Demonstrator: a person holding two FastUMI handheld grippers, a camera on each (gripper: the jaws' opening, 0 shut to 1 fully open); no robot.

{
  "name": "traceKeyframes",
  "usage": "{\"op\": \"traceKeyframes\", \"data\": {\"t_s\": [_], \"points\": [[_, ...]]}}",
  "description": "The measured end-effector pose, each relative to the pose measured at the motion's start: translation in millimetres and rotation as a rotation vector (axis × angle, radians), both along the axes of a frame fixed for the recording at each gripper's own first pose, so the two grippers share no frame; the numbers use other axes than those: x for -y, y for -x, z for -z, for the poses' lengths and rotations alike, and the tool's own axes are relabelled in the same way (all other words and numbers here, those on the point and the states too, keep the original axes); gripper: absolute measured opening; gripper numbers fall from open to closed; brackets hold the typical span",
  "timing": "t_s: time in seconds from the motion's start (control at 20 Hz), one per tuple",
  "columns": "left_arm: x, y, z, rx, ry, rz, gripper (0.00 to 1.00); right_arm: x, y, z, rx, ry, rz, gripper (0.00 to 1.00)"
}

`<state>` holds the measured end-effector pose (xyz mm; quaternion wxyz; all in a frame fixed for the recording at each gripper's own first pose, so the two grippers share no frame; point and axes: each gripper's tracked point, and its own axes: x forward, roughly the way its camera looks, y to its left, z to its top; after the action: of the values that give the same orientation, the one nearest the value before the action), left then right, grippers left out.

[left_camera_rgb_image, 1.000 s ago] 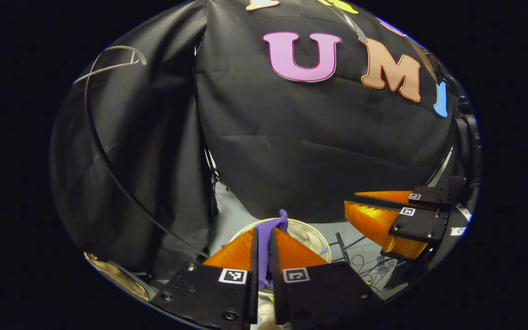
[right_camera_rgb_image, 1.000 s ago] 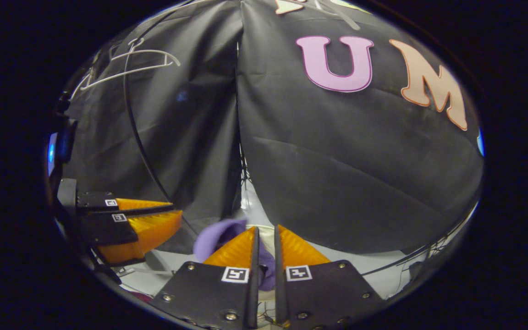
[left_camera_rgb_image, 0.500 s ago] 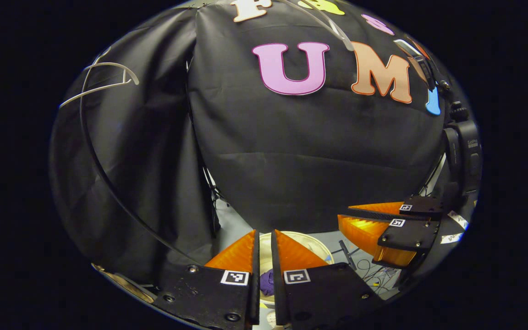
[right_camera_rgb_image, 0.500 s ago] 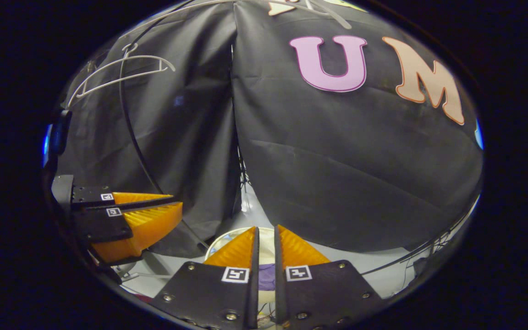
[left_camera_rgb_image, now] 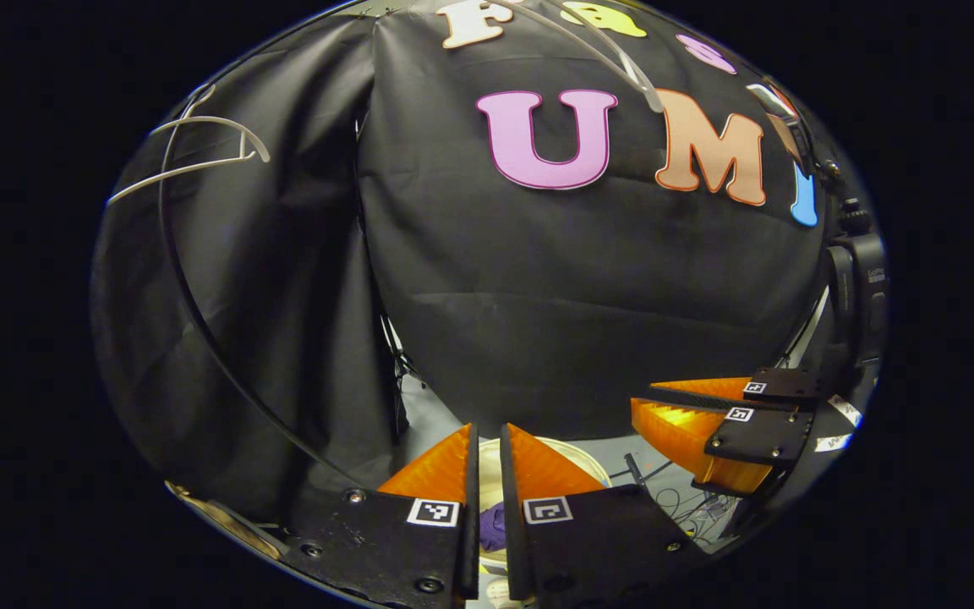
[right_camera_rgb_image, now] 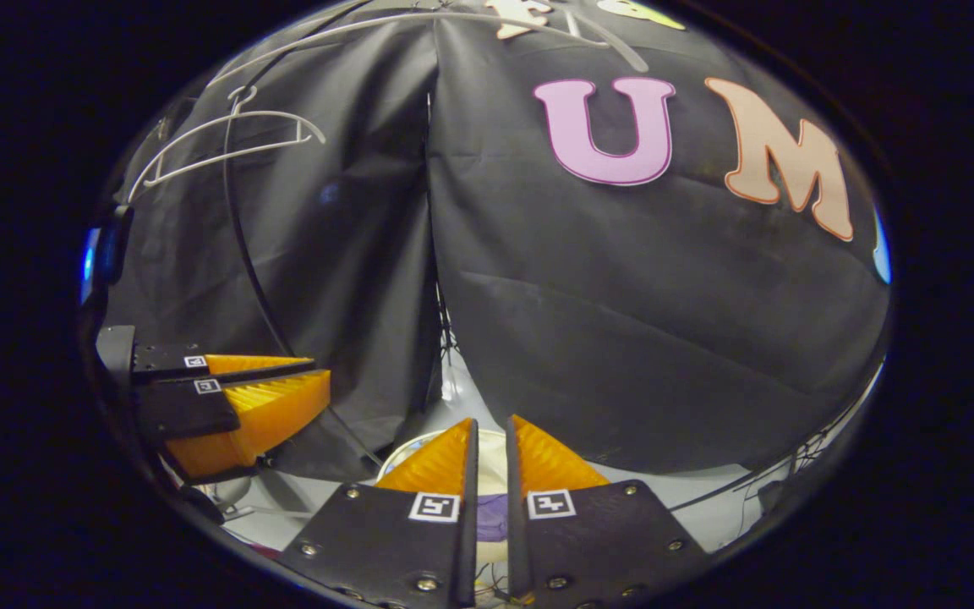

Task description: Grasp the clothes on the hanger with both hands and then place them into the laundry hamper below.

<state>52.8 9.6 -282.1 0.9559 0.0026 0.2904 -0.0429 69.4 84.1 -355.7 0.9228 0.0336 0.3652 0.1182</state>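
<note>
The purple garment lies bunched inside the round white laundry hamper, seen through the slit between my left gripper's fingers. My left gripper hovers above the hamper, fingers together with nothing between them. In the right gripper view the same garment lies in the hamper below my right gripper, which is also shut and holds nothing. Each gripper shows sideways in the other's view: the right gripper and the left gripper. The bare white hanger hangs high at the left.
A thin black curved pole runs down in front of the cloth wall at the left. Loose cables lie on the pale floor right of the hamper. A black camera is mounted at the right edge.
One second ago both grippers held the purple garment above the hamper. It has dropped into the hamper, and both grippers have risen slightly, holding nothing.
</note>
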Motion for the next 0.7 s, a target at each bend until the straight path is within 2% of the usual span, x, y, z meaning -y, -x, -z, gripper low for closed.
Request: {"op": "traceKeyframes", "data": {"t_s": [0.3,0.45,0.5,0.65,0.7], "points": [[-26,-5,-39,0.106,0.029,-0.009,0.14,29,-12,-41,0.093,0.021,0.058,0.15],[-14,-10,-79,0.183,0.047,-0.003,0.11,45,-24,-77,0.164,0.032,0.096,0.15],[-11,-10,-93,0.209,0.054,0.001,0.14,52,-27,-89,0.189,0.033,0.110,0.15],[-8,-11,-127,0.290,0.073,0.014,0.13,66,-36,-129,0.269,0.026,0.152,0.15],[-5,-12,-141,0.321,0.081,0.019,0.17,71,-37,-143,0.296,0.026,0.164,0.15]]}}
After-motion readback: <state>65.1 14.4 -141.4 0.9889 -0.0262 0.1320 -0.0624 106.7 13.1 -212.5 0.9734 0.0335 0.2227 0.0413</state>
